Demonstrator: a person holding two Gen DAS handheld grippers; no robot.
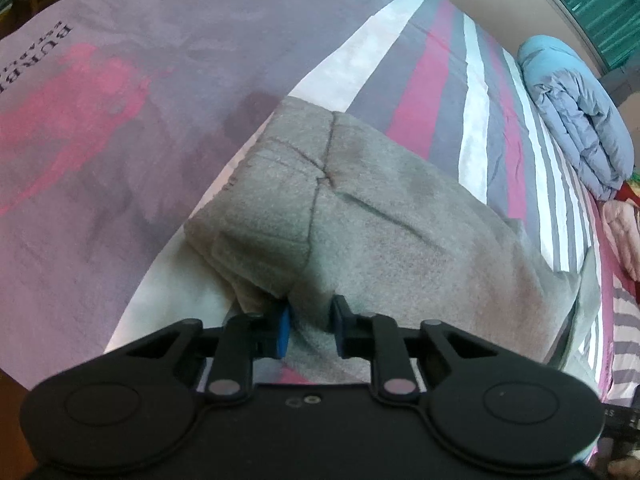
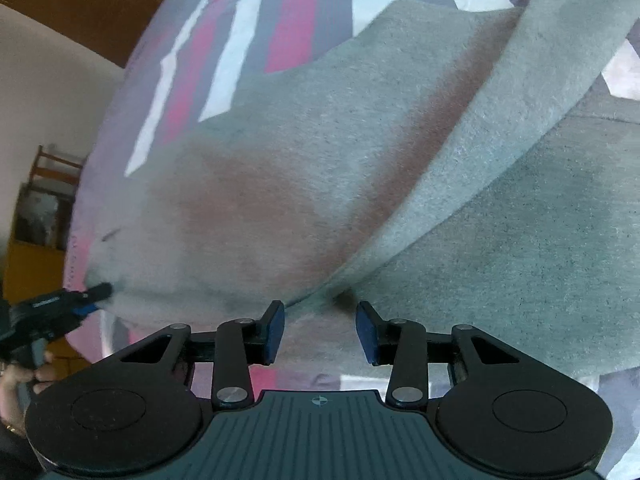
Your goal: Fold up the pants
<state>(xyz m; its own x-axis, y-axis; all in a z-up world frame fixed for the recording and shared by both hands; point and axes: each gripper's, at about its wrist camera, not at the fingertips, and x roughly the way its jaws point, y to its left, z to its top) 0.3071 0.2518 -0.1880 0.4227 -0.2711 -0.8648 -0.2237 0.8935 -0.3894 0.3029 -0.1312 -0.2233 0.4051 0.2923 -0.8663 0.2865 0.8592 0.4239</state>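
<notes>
Grey fleece pants [image 1: 360, 208] lie on a striped bed, with the seat seams and waistband end toward the far left in the left wrist view. My left gripper [image 1: 310, 330] has its blue-padded jaws partly apart around a bunched near edge of the pants. In the right wrist view the pants [image 2: 304, 168] fill the frame, one layer folded diagonally over another. My right gripper [image 2: 320, 330] is open, jaws wide, with pants cloth lying between and below them. The left gripper [image 2: 86, 300] shows at the left edge of that view, touching the pants' edge.
The bedsheet [image 1: 440, 80] has grey, pink and white stripes and a grey panel with pink print [image 1: 80, 120]. A rolled blue quilt [image 1: 580, 112] lies at the far right. A wooden shelf [image 2: 40, 216] and a wall stand beyond the bed's left edge.
</notes>
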